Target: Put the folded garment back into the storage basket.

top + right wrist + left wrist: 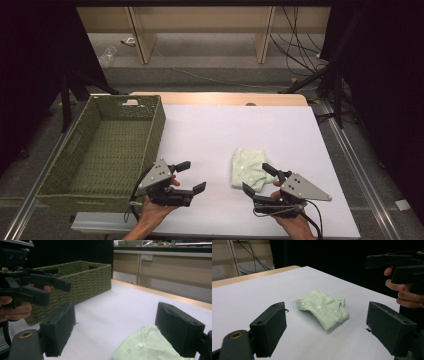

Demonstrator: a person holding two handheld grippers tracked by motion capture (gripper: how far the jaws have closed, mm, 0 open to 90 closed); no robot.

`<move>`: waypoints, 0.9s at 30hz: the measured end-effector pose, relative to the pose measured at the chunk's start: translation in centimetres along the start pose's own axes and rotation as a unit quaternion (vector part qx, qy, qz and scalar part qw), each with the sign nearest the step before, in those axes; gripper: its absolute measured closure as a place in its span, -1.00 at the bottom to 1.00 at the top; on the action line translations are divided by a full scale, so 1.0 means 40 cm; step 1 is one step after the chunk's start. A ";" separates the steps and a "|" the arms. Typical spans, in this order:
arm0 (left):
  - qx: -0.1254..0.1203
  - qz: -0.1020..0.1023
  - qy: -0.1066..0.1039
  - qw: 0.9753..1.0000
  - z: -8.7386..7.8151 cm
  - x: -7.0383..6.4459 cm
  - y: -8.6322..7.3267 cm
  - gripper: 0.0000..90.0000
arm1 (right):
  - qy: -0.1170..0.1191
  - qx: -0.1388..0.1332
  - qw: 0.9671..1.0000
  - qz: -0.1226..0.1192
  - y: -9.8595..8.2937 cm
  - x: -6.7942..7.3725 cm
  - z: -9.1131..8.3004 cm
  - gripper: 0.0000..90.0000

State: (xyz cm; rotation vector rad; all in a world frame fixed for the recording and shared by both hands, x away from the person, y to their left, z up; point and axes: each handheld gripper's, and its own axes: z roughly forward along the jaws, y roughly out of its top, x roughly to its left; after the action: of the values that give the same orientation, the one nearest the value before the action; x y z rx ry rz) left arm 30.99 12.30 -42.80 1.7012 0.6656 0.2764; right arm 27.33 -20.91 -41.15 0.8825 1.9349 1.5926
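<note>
A small light-green buttoned shirt [246, 167], folded into a bundle, lies on the white table [240, 125] right of centre. My right gripper [255, 177] is open at the shirt's near edge, with one jaw over the cloth. In the right gripper view the shirt [142, 347] lies low between the spread jaws of the right gripper [117, 332]. My left gripper [195, 175] is open and holds nothing, left of the shirt and beside the basket. From the left gripper view the shirt [324, 308] lies ahead of the left gripper [327, 327], and the right gripper [397, 265] shows at upper right.
A green woven basket [150, 125] with handle cut-outs stands on the table's left side and looks empty; it is also in the right gripper view [82, 280] behind the left gripper [47, 287]. Wooden shelving and cables lie beyond the far edge. Black stands flank the table.
</note>
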 end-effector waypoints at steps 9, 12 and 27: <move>0.019 -0.011 -0.007 1.000 0.022 -0.001 -0.004 -0.65 | 0.000 0.002 1.000 0.000 -0.001 0.000 0.001 -0.61; 0.023 -0.019 -0.009 1.000 0.029 0.001 -0.006 -0.65 | 0.000 0.001 1.000 0.000 -0.001 0.000 0.001 -0.61; 0.028 -0.052 -0.018 0.998 0.058 0.012 -0.002 -0.62 | -0.001 0.002 1.000 0.001 -0.002 -0.002 0.004 -0.61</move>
State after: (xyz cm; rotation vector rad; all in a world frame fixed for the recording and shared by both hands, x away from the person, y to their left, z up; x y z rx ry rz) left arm 32.59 10.68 -43.54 1.7135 0.7396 0.1552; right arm 27.49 -20.88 -41.26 0.8875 1.9378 1.5887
